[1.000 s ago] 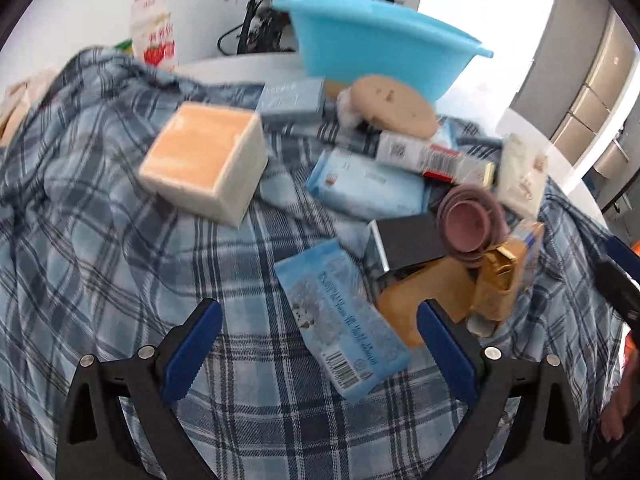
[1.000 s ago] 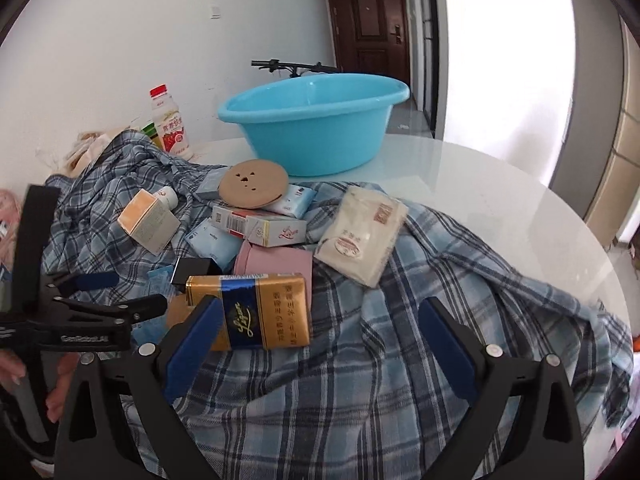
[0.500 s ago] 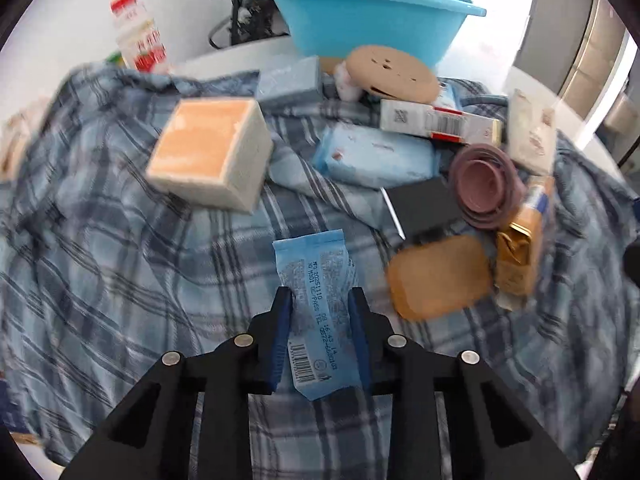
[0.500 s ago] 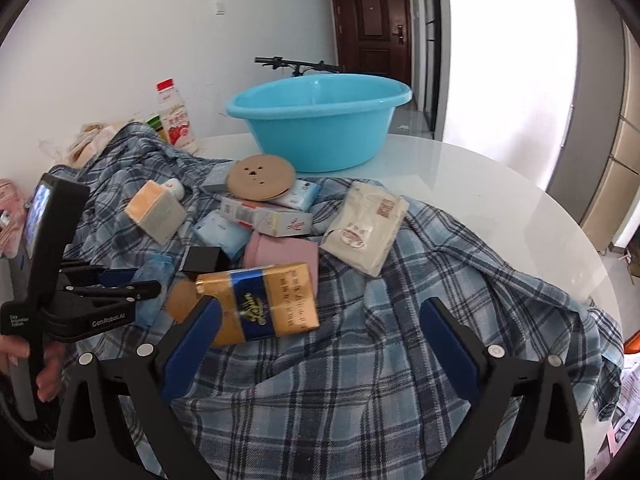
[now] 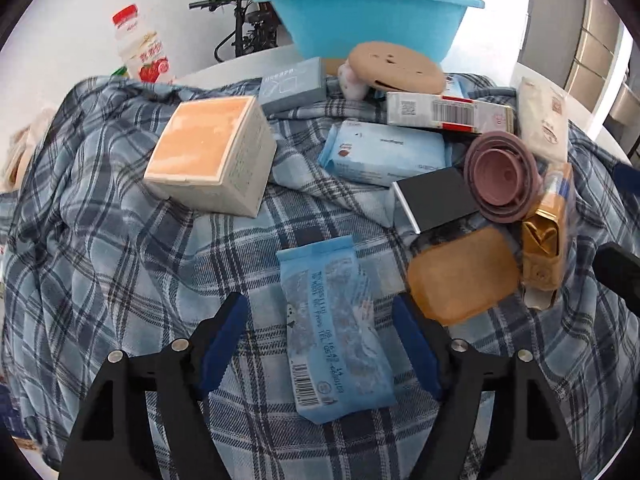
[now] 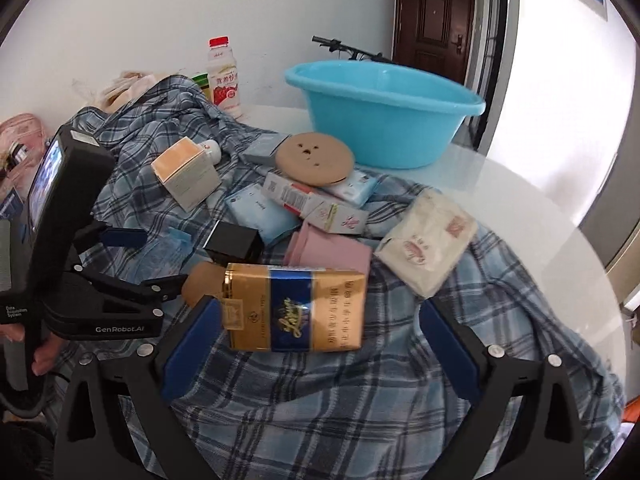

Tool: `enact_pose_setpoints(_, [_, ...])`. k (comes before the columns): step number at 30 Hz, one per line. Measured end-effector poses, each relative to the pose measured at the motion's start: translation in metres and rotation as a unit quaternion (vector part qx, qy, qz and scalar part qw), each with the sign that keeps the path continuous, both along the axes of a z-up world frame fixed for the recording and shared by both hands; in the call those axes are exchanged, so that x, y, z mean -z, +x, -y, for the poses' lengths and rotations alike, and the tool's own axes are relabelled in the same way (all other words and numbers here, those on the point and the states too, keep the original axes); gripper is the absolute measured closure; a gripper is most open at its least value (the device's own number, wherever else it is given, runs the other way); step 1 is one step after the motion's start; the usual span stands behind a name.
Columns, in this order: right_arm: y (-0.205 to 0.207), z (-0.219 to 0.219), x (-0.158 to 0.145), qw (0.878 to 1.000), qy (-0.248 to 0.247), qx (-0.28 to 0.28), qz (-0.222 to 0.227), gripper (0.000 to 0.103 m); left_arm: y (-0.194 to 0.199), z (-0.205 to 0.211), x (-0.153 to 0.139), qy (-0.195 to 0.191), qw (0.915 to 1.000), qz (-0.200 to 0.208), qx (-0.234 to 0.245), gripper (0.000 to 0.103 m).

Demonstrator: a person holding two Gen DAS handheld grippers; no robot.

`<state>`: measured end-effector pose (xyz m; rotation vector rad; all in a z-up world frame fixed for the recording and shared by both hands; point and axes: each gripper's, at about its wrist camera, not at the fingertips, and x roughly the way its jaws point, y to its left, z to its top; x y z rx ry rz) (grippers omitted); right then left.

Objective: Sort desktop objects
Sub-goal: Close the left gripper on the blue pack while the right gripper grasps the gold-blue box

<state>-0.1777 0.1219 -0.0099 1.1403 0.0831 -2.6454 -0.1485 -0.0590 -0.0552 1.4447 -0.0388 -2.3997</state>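
A light blue tissue pack (image 5: 332,332) lies on the plaid cloth (image 5: 120,264) between the open fingers of my left gripper (image 5: 320,320); the pads stand apart from it. My right gripper (image 6: 316,320) is open, its fingers on either side of a gold and blue carton (image 6: 294,312), not touching. The left gripper also shows in the right wrist view (image 6: 132,256), at the left. A pile of boxes and packs lies ahead of both grippers. A blue basin (image 6: 384,112) stands behind the pile on the white table (image 6: 540,240).
In the pile: an orange-topped box (image 5: 212,156), a black box (image 5: 436,200), a pink collapsible cup (image 5: 504,176), a tan pouch (image 5: 460,276), a cork disc (image 5: 396,68), a white tissue pack (image 6: 428,244). A drink bottle (image 6: 224,76) stands by the wall.
My left gripper was open, then shut on the blue tissue pack and turned it lengthwise, and has now opened and let it go. My right gripper moved slightly closer to the gold carton.
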Motion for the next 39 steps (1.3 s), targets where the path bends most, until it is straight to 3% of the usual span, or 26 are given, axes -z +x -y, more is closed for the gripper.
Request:
enact_pose_setpoints(1, [-0.001, -0.001, 0.001, 1.000, -0.008, 0.003, 0.001, 0.004, 0.001, 0.003, -0.002, 0.006, 1.0000, -0.001, -0.003, 0.059])
enact_pose_setpoints(9, [-0.009, -0.003, 0.012, 0.999, -0.017, -0.003, 0.029, 0.000, 0.015, 0.003, -0.025, 0.014, 0.9996, -0.022, -0.009, 0.059])
enact_pose_setpoints(13, [-0.014, 0.004, 0.020, 0.999, 0.006, 0.000, 0.035, 0.000, 0.020, -0.001, -0.033, 0.012, 0.9994, -0.032, -0.002, 0.059])
enact_pose_setpoints(18, [-0.019, 0.011, 0.026, 0.999, 0.007, -0.021, 0.050, 0.000, 0.023, -0.004, -0.034, 0.002, 0.9995, -0.030, 0.001, 0.059])
enact_pose_setpoints(23, [-0.026, 0.021, 0.034, 0.998, 0.039, -0.007, 0.055, 0.000, 0.025, -0.004, -0.033, -0.001, 0.9996, -0.028, -0.001, 0.059])
enact_pose_setpoints(29, [-0.033, 0.019, 0.044, 0.997, 0.033, 0.011, 0.071, 0.000, 0.024, -0.003, -0.031, 0.001, 0.9997, -0.025, 0.002, 0.059])
enact_pose_setpoints(30, [-0.032, 0.018, 0.044, 0.997, 0.029, 0.014, 0.068, 0.003, 0.024, -0.003, -0.031, 0.002, 0.9997, -0.024, 0.002, 0.059])
enact_pose_setpoints(32, [-0.026, 0.015, 0.040, 0.998, 0.022, 0.016, 0.056, 0.017, 0.024, -0.003, -0.030, 0.004, 0.9997, -0.022, 0.004, 0.059])
enact_pose_setpoints(39, [-0.011, 0.014, 0.019, 0.999, 0.034, 0.007, 0.035, 0.018, 0.021, -0.014, -0.038, -0.001, 0.9994, -0.028, 0.019, 0.059])
